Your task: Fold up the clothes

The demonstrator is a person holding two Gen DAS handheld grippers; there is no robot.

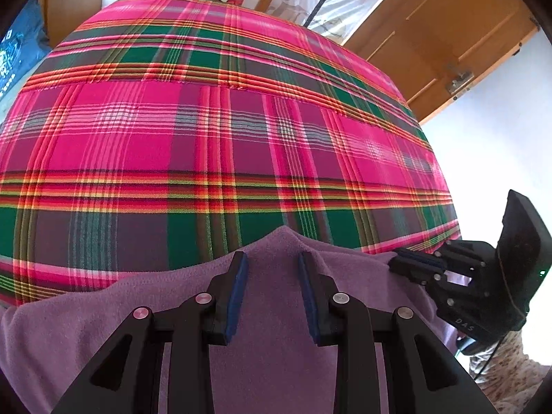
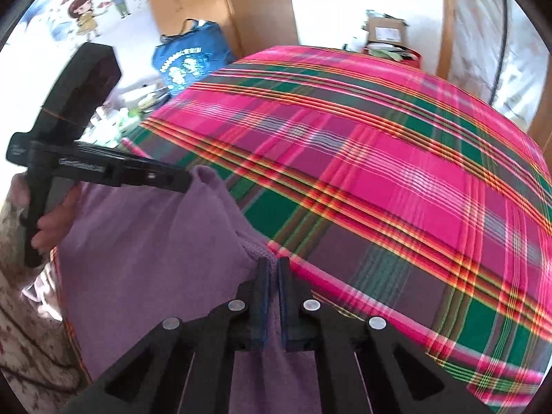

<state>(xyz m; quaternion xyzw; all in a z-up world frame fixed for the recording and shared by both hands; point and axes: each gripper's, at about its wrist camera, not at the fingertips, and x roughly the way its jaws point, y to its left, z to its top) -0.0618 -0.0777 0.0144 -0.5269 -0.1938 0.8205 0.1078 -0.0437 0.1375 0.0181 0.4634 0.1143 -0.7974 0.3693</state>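
- Lying at the near edge of the bed (image 1: 241, 145), the one purple garment (image 1: 276, 362) spreads from left to right, so its long axis runs across both grippers and its far hem faces the open plaid cover.
- The left gripper (image 1: 272, 293) is over the garment's far edge, where the cloth rises in a small peak between its jaws; the jaws stand partly apart, and I cannot tell if the pads press the cloth or only stand beside it.
- The right gripper (image 2: 274, 296) has its jaws together, clamped on a thin fold of the hem at the garment's right corner.
- Both grippers point forward and down, with the garment below and behind the jaws and the free plaid area ahead; each one is at its own end of the same hem, so neither is clearly nearer.
- In my judgement, the coming move depends on this hem being carried evenly by both ends.
- Counted: one garment, one bed, two grippers, one hand (image 2: 51, 220) visible on the left handle.
- Farther out are one blue bag (image 2: 193, 58), one cardboard box (image 2: 386, 29) and one wooden door (image 1: 459, 45).
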